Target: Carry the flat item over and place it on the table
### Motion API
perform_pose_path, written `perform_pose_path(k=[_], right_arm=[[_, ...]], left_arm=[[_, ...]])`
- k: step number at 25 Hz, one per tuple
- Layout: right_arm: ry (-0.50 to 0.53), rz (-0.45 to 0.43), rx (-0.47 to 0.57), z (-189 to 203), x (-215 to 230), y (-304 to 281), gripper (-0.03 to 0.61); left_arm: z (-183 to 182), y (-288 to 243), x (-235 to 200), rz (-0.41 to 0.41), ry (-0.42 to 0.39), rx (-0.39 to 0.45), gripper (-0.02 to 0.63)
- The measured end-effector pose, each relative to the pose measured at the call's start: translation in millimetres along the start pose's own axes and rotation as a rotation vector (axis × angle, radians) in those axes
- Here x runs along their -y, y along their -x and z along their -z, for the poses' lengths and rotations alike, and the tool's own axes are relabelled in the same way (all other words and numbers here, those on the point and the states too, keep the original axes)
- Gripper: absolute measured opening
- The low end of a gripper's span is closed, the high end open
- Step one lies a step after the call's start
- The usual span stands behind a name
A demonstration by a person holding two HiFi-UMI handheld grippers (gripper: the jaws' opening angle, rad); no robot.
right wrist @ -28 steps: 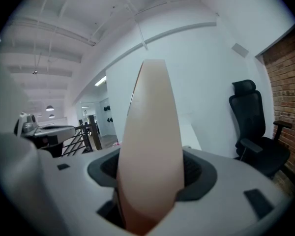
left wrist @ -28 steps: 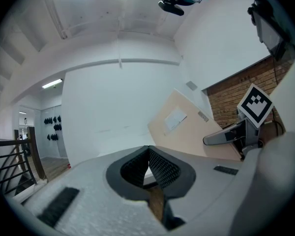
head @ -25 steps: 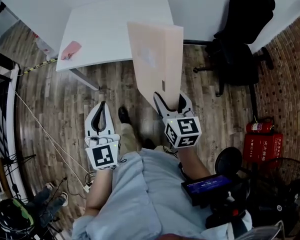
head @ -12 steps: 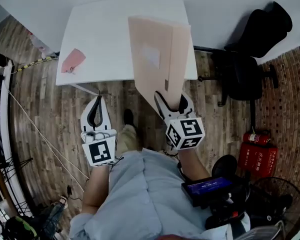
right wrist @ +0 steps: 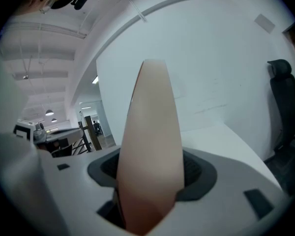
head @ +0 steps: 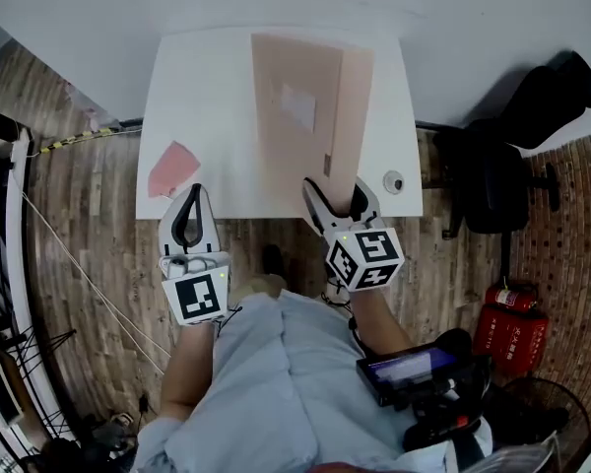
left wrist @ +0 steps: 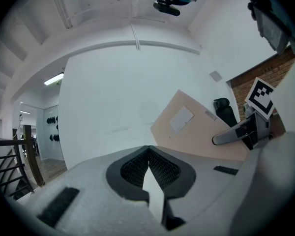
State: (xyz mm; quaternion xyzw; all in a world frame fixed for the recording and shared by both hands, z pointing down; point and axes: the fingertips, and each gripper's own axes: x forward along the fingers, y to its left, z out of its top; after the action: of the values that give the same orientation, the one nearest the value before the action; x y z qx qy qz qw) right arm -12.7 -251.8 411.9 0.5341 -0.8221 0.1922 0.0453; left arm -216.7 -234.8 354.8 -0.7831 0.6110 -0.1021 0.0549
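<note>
The flat item (head: 295, 116) is a beige envelope-like sheet with a pale label. It stands up on edge out of my right gripper (head: 333, 191), which is shut on its lower end. In the head view it overlaps the white table (head: 207, 87). The right gripper view shows the flat item (right wrist: 150, 146) rising between the jaws and hiding the pads. My left gripper (head: 190, 193) hangs at the table's near edge, shut and empty; its jaws (left wrist: 148, 150) meet at the tip. From the left gripper view the flat item (left wrist: 201, 129) and right gripper (left wrist: 246, 129) appear at right.
A pink scrap (head: 172, 168) lies on the table's left near corner and a small round object (head: 394, 181) near its right corner. A black office chair (head: 507, 170) stands right of the table, red fire extinguishers (head: 512, 328) behind it. Wooden floor lies under me.
The table has come closer and now fills the middle of the head view. The flat item, still in the right gripper, now overlaps the tabletop. Both grippers kept their jaw state.
</note>
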Motion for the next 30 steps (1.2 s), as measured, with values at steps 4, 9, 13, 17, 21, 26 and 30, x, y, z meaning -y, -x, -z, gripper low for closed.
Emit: perform_pose_path(k=[4, 9, 13, 17, 21, 26, 30], right_arm=[[-0.001, -0.009, 0.031, -21.4, -9.7, -30.4, 0.279], [-0.009, -0.017, 0.057, -43.7, -9.9, -47.8, 0.279], [-0.012, -0.018, 0.072, -53.4, -7.8, -54.2, 0.279], [-0.011, -0.029, 0.067, -55.1, -8.7, -60.5, 0.279], [-0.02, -0.034, 0.057, -57.1, 2.1, -68.6, 0.279], [-0.042, -0.046, 0.021, -54.8, 14.8, -87.2, 0.279], [-0.067, -0.061, -0.026, -46.4, 25.9, -102.9, 0.279]], left_arm=[[-7.6, -26.4, -29.7, -0.011, -0.013, 0.032, 0.009], [-26.9, -55.9, -50.9, -0.027, -0.031, 0.086, 0.009], [-38.9, -68.9, -53.2, -0.026, -0.054, 0.11, 0.009], [-37.7, -76.9, -50.8, -0.019, -0.051, 0.113, 0.009], [-38.7, -89.5, -38.4, -0.007, -0.051, 0.091, 0.009], [-32.7, -110.4, -29.0, 0.009, -0.036, 0.051, 0.009], [-26.9, -127.8, -22.0, 0.017, -0.036, 0.018, 0.009]])
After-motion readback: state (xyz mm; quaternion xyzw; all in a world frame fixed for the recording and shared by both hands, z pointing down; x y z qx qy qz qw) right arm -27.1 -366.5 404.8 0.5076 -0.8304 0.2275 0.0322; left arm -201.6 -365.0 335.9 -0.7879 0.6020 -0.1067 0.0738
